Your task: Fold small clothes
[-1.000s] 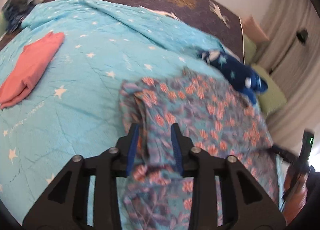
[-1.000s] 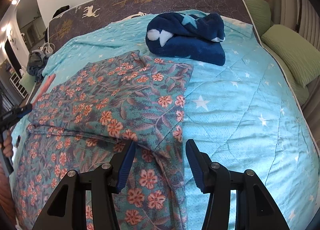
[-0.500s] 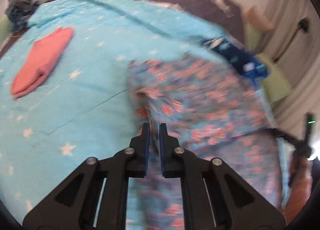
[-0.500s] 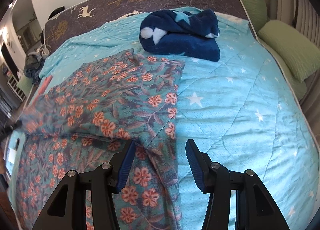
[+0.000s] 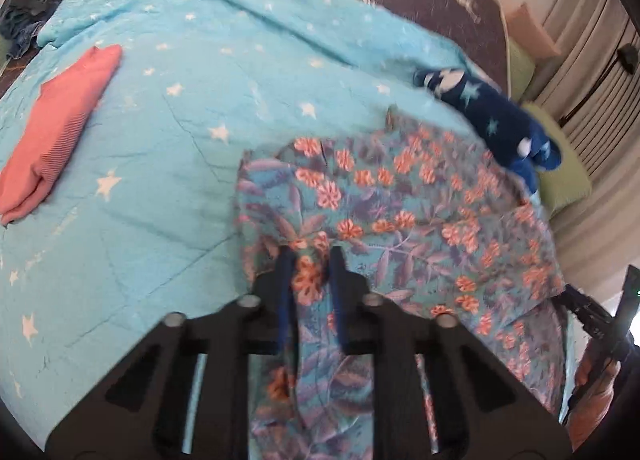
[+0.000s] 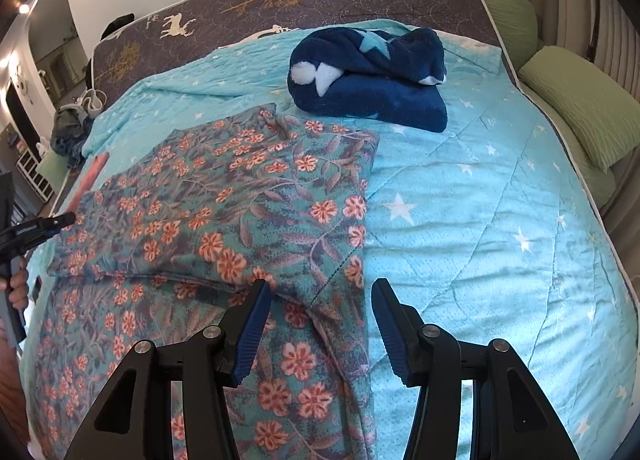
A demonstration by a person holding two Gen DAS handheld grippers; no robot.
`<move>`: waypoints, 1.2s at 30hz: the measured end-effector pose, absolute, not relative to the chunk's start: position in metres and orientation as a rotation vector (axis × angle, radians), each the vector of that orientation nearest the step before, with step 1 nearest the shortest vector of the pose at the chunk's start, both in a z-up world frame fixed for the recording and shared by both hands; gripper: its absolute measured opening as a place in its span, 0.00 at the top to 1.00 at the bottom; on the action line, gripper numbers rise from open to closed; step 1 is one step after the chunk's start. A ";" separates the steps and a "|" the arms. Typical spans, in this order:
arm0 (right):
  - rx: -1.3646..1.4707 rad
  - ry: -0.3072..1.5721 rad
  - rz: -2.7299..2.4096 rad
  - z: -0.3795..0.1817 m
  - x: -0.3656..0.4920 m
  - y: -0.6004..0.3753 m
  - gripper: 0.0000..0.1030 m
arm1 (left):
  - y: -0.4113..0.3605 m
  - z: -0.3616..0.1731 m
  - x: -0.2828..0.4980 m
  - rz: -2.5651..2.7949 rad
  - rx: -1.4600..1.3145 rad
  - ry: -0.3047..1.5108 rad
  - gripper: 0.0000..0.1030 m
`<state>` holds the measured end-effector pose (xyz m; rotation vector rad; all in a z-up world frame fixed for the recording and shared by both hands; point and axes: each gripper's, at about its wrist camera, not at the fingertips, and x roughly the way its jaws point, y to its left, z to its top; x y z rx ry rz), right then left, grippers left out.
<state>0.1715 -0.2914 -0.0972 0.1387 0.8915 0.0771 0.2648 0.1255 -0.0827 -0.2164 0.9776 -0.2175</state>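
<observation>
A teal floral garment with orange flowers lies on the star-print blue quilt, its far part folded over the near part. It fills the right half of the left wrist view. My left gripper is shut on a bunched fold at the garment's left edge. My right gripper is open, its fingers straddling the garment's right edge at the fold line without gripping it.
A folded pink garment lies at the left of the quilt. A folded dark blue star blanket sits beyond the floral garment. Green pillows line the right side. A pile of clothes sits at the far left corner.
My left gripper closed on the garment's left edge and moved with it; the fold now lies over the near part. My right gripper stayed open and barely moved.
</observation>
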 end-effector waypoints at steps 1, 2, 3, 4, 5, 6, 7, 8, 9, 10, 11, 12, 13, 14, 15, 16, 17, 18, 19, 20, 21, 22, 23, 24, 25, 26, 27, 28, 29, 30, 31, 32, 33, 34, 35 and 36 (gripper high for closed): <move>0.137 0.895 0.077 -0.098 0.172 -0.291 0.48 | 0.122 -0.083 0.265 -0.215 -0.199 0.968 0.91; 0.136 0.898 0.076 -0.099 0.172 -0.291 0.48 | 0.121 -0.081 0.264 -0.211 -0.185 0.949 0.92; 0.136 0.900 0.075 -0.100 0.173 -0.292 0.48 | 0.120 -0.074 0.258 -0.218 -0.181 0.903 0.93; 0.138 0.902 0.074 -0.101 0.173 -0.292 0.48 | 0.120 -0.065 0.251 -0.226 -0.184 0.846 0.93; 0.139 0.903 0.072 -0.102 0.174 -0.292 0.48 | 0.120 -0.055 0.244 -0.228 -0.178 0.784 0.93; 0.141 0.901 0.070 -0.102 0.174 -0.293 0.48 | 0.121 -0.044 0.237 -0.216 -0.159 0.722 0.93; 0.141 0.900 0.070 -0.102 0.175 -0.293 0.48 | 0.122 -0.038 0.235 -0.200 -0.140 0.689 0.92; 0.140 0.900 0.071 -0.102 0.176 -0.293 0.48 | 0.123 -0.036 0.237 -0.185 -0.117 0.680 0.92; 0.141 0.899 0.073 -0.102 0.176 -0.293 0.48 | 0.125 -0.039 0.242 -0.160 -0.099 0.697 0.90; 0.143 0.899 0.075 -0.102 0.177 -0.293 0.48 | 0.128 -0.044 0.248 -0.136 -0.088 0.724 0.89; 0.147 0.897 0.080 -0.101 0.178 -0.292 0.48 | 0.132 -0.054 0.254 -0.110 -0.079 0.761 0.86; 0.148 0.894 0.084 -0.101 0.177 -0.291 0.48 | 0.134 -0.059 0.256 -0.093 -0.076 0.779 0.86; 0.145 0.890 0.085 -0.100 0.176 -0.289 0.48 | 0.138 -0.064 0.256 -0.076 -0.081 0.796 0.86; 0.138 0.886 0.084 -0.099 0.175 -0.288 0.48 | 0.143 -0.066 0.254 -0.068 -0.100 0.801 0.80; 0.135 0.886 0.084 -0.099 0.175 -0.288 0.48 | 0.148 -0.066 0.249 -0.071 -0.129 0.798 0.70; 0.135 0.886 0.085 -0.099 0.174 -0.288 0.48 | 0.151 -0.065 0.244 -0.075 -0.151 0.793 0.66; 0.135 0.888 0.084 -0.099 0.173 -0.288 0.48 | 0.152 -0.063 0.240 -0.078 -0.159 0.787 0.61; 0.136 0.889 0.080 -0.098 0.172 -0.290 0.48 | 0.151 -0.059 0.234 -0.085 -0.154 0.778 0.59; 0.139 0.887 0.075 -0.098 0.172 -0.292 0.48 | 0.148 -0.058 0.230 -0.091 -0.140 0.775 0.58; 0.145 0.884 0.071 -0.097 0.171 -0.294 0.48 | 0.146 -0.057 0.225 -0.095 -0.123 0.776 0.57; 0.158 0.880 0.067 -0.095 0.169 -0.296 0.48 | 0.143 -0.057 0.219 -0.104 -0.108 0.782 0.55; 0.168 0.877 0.066 -0.094 0.167 -0.298 0.48 | 0.139 -0.058 0.214 -0.116 -0.101 0.788 0.53; 0.182 0.873 0.066 -0.093 0.165 -0.300 0.48 | 0.136 -0.061 0.210 -0.132 -0.097 0.798 0.49; 0.190 0.870 0.068 -0.091 0.163 -0.301 0.48 | 0.131 -0.066 0.204 -0.148 -0.085 0.820 0.44; 0.197 0.867 0.071 -0.090 0.161 -0.301 0.48 | 0.126 -0.071 0.202 -0.151 -0.070 0.839 0.44; 0.201 0.864 0.076 -0.089 0.159 -0.301 0.48 | 0.120 -0.081 0.201 -0.141 -0.030 0.877 0.44; 0.203 0.863 0.083 -0.089 0.157 -0.301 0.48 | 0.117 -0.090 0.201 -0.125 0.000 0.903 0.44; 0.204 0.865 0.088 -0.089 0.155 -0.300 0.48 | 0.114 -0.098 0.202 -0.107 0.026 0.926 0.44; 0.205 0.869 0.091 -0.090 0.154 -0.299 0.48 | 0.113 -0.104 0.202 -0.096 0.034 0.930 0.41; 0.205 0.881 0.100 -0.093 0.153 -0.299 0.48 | 0.114 -0.106 0.200 -0.081 0.023 0.912 0.40; 0.201 0.891 0.103 -0.096 0.154 -0.299 0.48 | 0.115 -0.104 0.197 -0.062 0.013 0.902 0.40; 0.187 0.913 0.084 -0.103 0.155 -0.300 0.48 | 0.115 -0.102 0.195 -0.048 0.006 0.897 0.40; 0.182 0.932 0.057 -0.110 0.156 -0.301 0.48 | 0.115 -0.098 0.191 -0.032 0.003 0.887 0.40; 0.181 0.952 0.028 -0.117 0.157 -0.305 0.48 | 0.116 -0.095 0.186 -0.024 0.002 0.880 0.40; 0.185 0.949 0.005 -0.123 0.156 -0.312 0.48 | 0.117 -0.091 0.182 -0.022 -0.001 0.873 0.40; 0.188 0.927 -0.018 -0.123 0.153 -0.317 0.47 | 0.119 -0.087 0.175 -0.026 -0.005 0.864 0.40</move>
